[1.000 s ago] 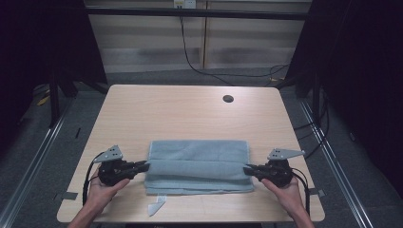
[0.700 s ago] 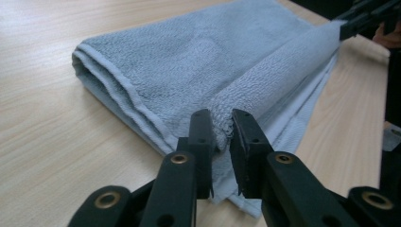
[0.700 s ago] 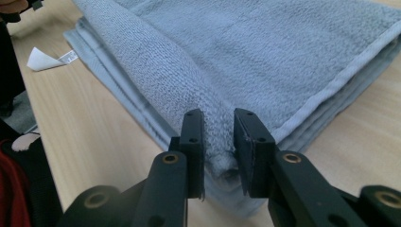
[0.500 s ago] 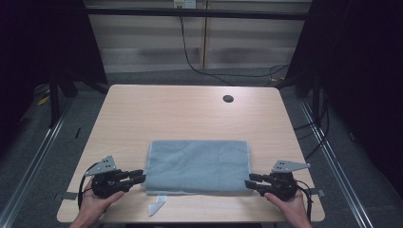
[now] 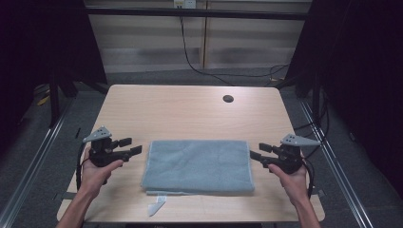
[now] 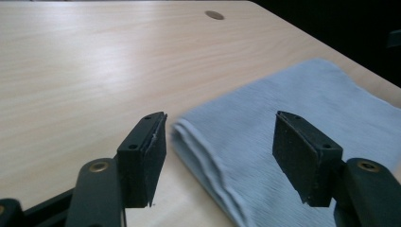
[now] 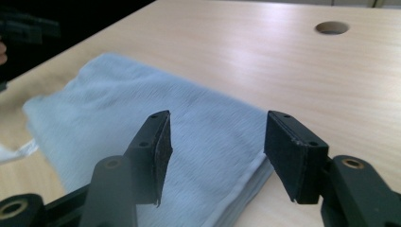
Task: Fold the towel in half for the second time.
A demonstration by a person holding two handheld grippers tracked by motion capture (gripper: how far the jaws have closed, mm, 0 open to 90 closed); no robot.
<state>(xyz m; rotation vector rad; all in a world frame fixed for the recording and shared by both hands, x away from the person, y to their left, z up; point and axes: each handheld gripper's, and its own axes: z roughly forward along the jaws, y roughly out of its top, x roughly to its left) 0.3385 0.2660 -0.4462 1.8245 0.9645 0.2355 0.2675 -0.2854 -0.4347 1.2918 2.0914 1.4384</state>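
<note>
Folded towel point(image 5: 198, 165) lies flat on the table point(image 5: 190, 109), near its front edge. Left gripper point(image 5: 135, 146) and right gripper point(image 5: 254, 152) sit just off its short ends — jaws apart, just been opening, nothing held between them.

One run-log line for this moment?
towel: folded, flat on table | left gripper: open, just released | right gripper: open, just released

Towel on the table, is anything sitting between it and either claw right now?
No. The folded blue towel has only bare table between its ends and the open left claw and open right claw.
</note>
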